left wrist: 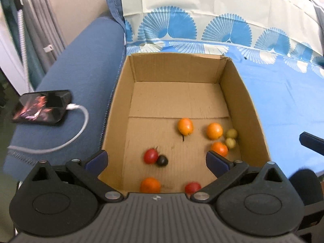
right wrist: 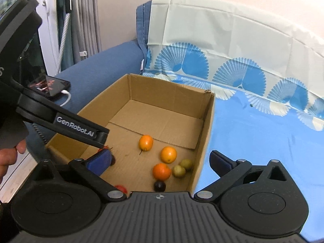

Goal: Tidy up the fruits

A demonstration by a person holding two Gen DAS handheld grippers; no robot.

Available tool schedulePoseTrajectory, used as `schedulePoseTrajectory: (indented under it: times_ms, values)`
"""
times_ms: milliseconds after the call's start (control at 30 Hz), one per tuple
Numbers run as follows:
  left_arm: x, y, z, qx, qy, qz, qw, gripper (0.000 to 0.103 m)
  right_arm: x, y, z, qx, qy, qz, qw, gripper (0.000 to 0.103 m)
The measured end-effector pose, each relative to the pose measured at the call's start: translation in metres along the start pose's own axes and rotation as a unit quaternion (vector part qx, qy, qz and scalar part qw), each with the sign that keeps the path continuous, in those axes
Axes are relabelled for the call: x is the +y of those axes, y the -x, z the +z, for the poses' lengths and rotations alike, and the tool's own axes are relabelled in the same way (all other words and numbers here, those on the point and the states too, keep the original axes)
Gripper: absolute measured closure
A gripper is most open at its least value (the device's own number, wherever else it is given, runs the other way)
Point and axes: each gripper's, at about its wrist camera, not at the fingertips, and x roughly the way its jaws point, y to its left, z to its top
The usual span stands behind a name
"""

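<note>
An open cardboard box [left wrist: 245, 109] sits on a blue patterned cloth and holds several small fruits at its near end. In the left wrist view I see an orange fruit [left wrist: 185, 126], another orange one [left wrist: 214, 131], two green fruits [left wrist: 230, 138], a red fruit [left wrist: 150, 156] touching a dark one [left wrist: 162, 161], and more at the near wall. My left gripper [left wrist: 157, 160] is open and empty over the box's near end. My right gripper [right wrist: 160, 163] is open and empty, just above the box's near right corner [right wrist: 204, 141]. The left gripper's body [right wrist: 77, 126] crosses the right wrist view.
A phone [left wrist: 41, 107] with a white cable lies on the blue sofa arm [left wrist: 81, 64] left of the box. The blue cloth [left wrist: 283, 101] stretches to the right of the box. A sofa back draped in cloth rises behind.
</note>
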Motion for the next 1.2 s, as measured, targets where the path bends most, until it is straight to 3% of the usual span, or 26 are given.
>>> schedulePoseTrajectory:
  times_ms: [267, 567, 667, 800, 900, 1200]
  values:
    - [0.001, 0.042, -0.038, -0.015, 0.006, 0.006, 0.9999, 0.0, 0.012, 0.052, -0.02, -0.026, -0.001, -0.015, 1.0, 0.001]
    - [-0.003, 0.067, -0.065, -0.029, 0.014, 0.011, 0.9994, 0.0, 0.017, 0.084, -0.033, -0.041, -0.006, -0.02, 0.999, 0.001]
    - [-0.004, 0.072, -0.072, -0.034, 0.02, 0.012, 0.9991, 0.0, 0.019, 0.09, -0.036, -0.049, -0.002, -0.023, 0.999, 0.001]
    - [-0.009, 0.074, -0.076, -0.036, 0.019, 0.048, 0.998, 0.0, 0.02, 0.097, -0.04, -0.054, -0.003, -0.026, 0.998, 0.001]
    - [-0.008, 0.072, -0.077, -0.017, 0.02, 0.035, 0.999, 0.0, 0.021, 0.101, -0.042, -0.058, -0.001, -0.025, 0.998, 0.001]
    - [-0.004, 0.077, -0.082, -0.027, 0.038, 0.039, 0.9982, 0.0, 0.019, 0.103, -0.045, -0.06, -0.003, -0.026, 0.998, 0.001]
